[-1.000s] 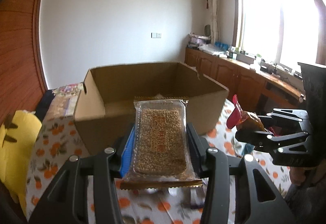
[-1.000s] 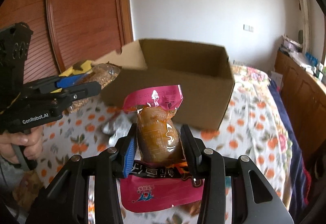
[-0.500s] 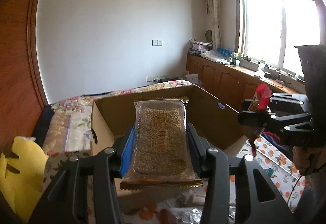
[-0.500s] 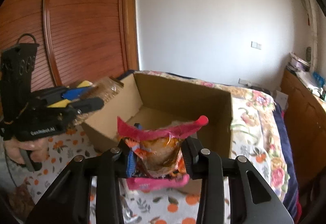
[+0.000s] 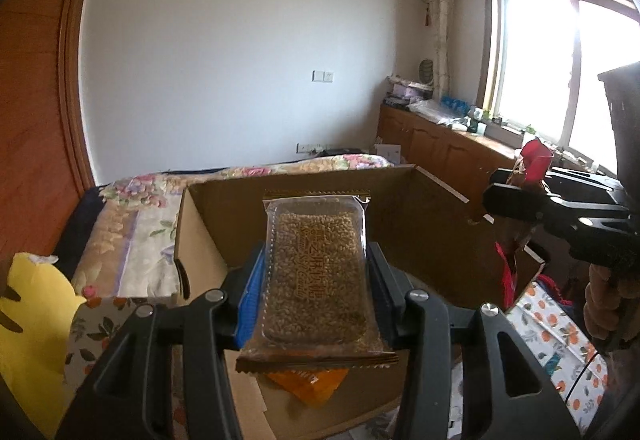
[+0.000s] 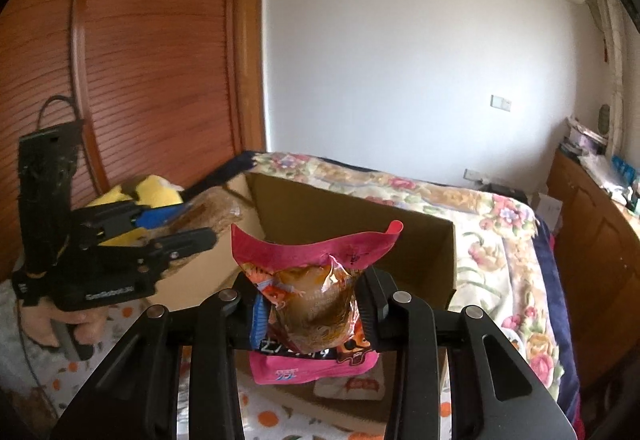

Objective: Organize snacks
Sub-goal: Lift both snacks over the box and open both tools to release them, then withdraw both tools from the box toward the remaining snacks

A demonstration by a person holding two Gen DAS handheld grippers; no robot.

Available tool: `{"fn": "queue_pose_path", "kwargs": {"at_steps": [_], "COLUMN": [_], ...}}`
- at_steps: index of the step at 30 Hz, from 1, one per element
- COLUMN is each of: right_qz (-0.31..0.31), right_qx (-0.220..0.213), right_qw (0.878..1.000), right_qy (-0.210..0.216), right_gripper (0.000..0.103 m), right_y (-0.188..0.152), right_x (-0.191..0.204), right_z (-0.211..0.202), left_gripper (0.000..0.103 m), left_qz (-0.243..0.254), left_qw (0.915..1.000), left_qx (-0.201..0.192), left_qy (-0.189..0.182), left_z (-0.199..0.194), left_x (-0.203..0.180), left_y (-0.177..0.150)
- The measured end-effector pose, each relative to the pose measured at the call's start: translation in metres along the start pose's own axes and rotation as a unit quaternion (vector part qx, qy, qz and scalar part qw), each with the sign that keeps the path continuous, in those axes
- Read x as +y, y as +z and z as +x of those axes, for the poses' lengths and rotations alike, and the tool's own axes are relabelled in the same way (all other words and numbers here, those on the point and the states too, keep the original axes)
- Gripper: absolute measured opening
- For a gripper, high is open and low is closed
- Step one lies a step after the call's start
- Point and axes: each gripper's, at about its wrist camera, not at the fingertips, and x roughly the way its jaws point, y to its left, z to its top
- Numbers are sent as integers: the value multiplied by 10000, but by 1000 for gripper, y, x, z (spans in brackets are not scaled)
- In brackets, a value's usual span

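My left gripper (image 5: 316, 280) is shut on a clear pack of sesame-coloured grain brittle (image 5: 316, 272), held flat over the open cardboard box (image 5: 404, 200). An orange packet (image 5: 308, 384) lies on the box floor under it. My right gripper (image 6: 310, 304) is shut on a pink snack pouch (image 6: 316, 304) with a brown piece showing through, also above the box (image 6: 424, 236). Another white packet (image 6: 352, 386) lies inside, below the pouch. Each gripper shows in the other's view: the right gripper (image 5: 516, 200) at the box's right wall, the left gripper (image 6: 188, 224) at its left wall.
The box sits on a bed with a flowered cover (image 6: 492, 216) and an orange-print cloth (image 5: 556, 332). A yellow plush toy (image 5: 32, 312) lies left of the box. Wooden cabinets (image 5: 440, 148) run under the window on the right; a wooden wardrobe (image 6: 152, 52) stands at left.
Both grippers have carried their snacks forward from in front of the box to over its opening. The right one also rose, and its pouch has crumpled between the pads.
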Motion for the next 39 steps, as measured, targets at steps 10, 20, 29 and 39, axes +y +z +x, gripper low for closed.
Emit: {"fn": "queue_pose_path", "kwargs": {"at_steps": [10, 20, 29, 39], "right_qz": [79, 45, 132, 99], "right_qx": [550, 1039, 1090, 1043], "right_qw": [9981, 9943, 9938, 9945], "right_qy": [-259, -221, -168, -94], "right_gripper": [36, 39, 45, 63], "right_y": [-25, -48, -48, -46], "right_x": [-17, -13, -16, -14], "right_z": [43, 65, 67, 65], "left_gripper": [50, 57, 58, 59], "left_qz": [172, 212, 174, 164], "left_qw": [9997, 9995, 9996, 9998], "left_qx": [197, 249, 205, 114], "left_qy": [1, 14, 1, -33], "left_z": [17, 21, 21, 17], "left_x": [-8, -10, -7, -5], "left_y": [-11, -17, -20, -21]}}
